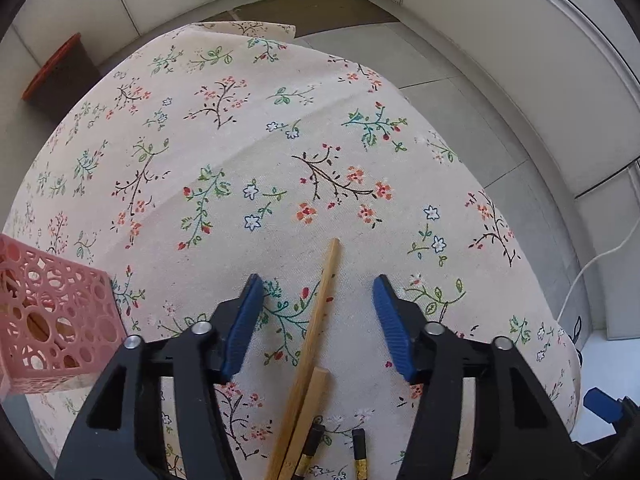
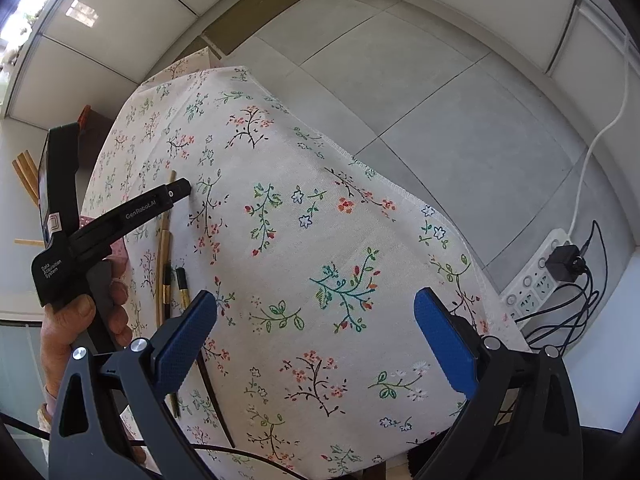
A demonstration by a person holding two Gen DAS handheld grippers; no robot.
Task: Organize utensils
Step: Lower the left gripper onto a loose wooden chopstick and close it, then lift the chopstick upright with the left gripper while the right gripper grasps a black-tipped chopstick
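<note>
My left gripper [image 1: 318, 300] points steeply down at the tablecloth [image 1: 240, 160], its blue pads [image 1: 244, 328] apart on either side of a bamboo chopstick [image 1: 316, 320] and not touching it, so the grip is released, with nothing clamped. A second, shorter-looking bamboo chopstick [image 1: 310, 404] lies just beside the first, and two dark chopsticks [image 1: 358, 452] with gold bands lie just beside those, toward the near edge of the cloth. A pink perforated holder [image 1: 52, 320] stands on the cloth at the gripper's left, apart from the chopsticks. My right gripper [image 2: 316, 332] hangs over bare floral cloth with its jaws spread wide and nothing between them. From that view a hand [image 2: 76, 328] grips the left tool's handle, and the chopsticks lie on the cloth just past it. Beyond the cloth's far edge, a white power strip [image 2: 536, 276] sits on the grey floor tiles [image 2: 400, 80].
</note>
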